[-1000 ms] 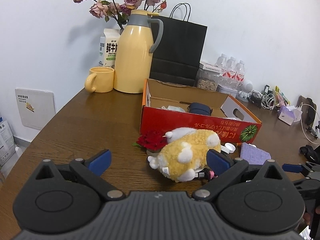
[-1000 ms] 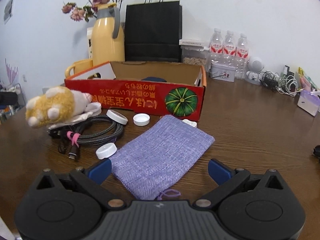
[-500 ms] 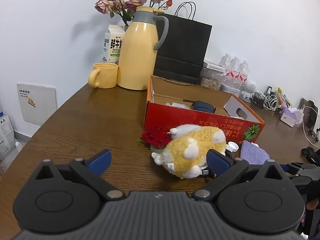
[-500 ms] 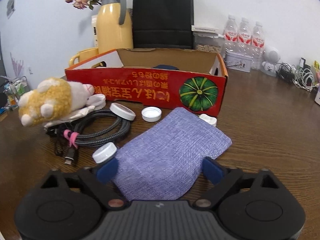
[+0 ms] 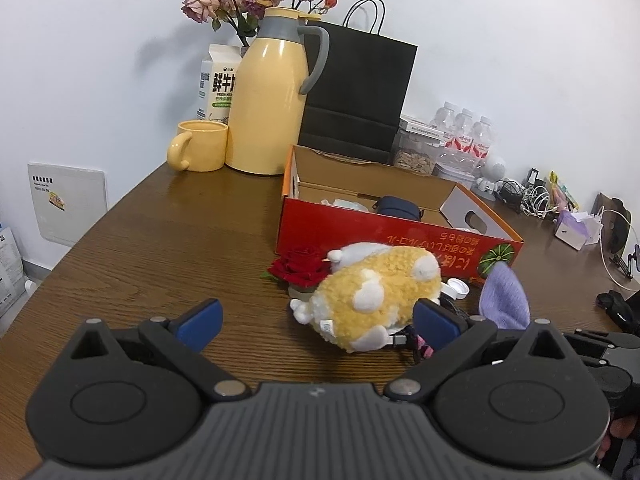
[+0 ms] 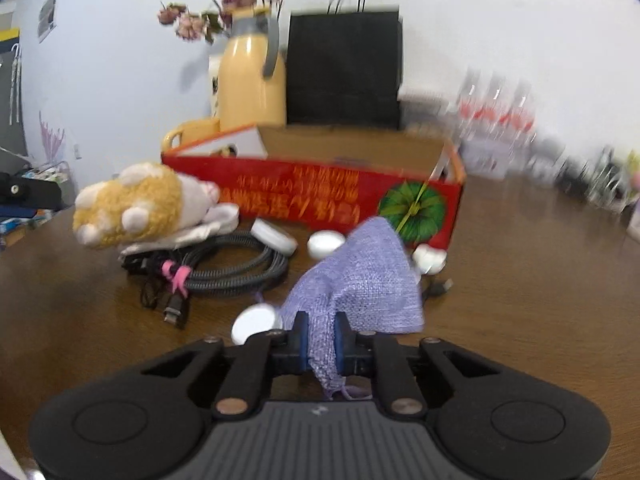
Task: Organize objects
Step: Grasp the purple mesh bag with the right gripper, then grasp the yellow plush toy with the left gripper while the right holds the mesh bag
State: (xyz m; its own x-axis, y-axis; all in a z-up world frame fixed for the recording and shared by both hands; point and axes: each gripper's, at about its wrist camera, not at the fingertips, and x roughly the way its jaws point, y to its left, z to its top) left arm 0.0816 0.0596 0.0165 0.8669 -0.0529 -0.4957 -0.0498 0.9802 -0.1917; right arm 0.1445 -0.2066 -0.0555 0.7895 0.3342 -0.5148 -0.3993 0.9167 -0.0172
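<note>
My right gripper (image 6: pixel 321 330) is shut on the near edge of a purple woven pouch (image 6: pixel 362 280) and lifts it off the table; the pouch also shows in the left wrist view (image 5: pixel 505 298). A yellow and white plush toy (image 5: pixel 374 302) (image 6: pixel 138 204) lies in front of the open red cardboard box (image 5: pixel 384 240) (image 6: pixel 320 196). My left gripper (image 5: pixel 318 320) is open and empty, above the table just short of the plush. A coiled black cable with a pink tie (image 6: pixel 216 270) and several white caps (image 6: pixel 276 236) lie by the pouch.
A red rose (image 5: pixel 300 268) lies left of the plush. A yellow thermos jug (image 5: pixel 272 100), yellow mug (image 5: pixel 200 146), milk carton (image 5: pixel 218 80) and black paper bag (image 5: pixel 356 96) stand behind the box. Water bottles (image 5: pixel 464 136) and cables (image 5: pixel 528 196) line the right wall.
My right gripper has closed on the purple pouch and raised its near edge off the table. The left gripper has risen slightly and stays open.
</note>
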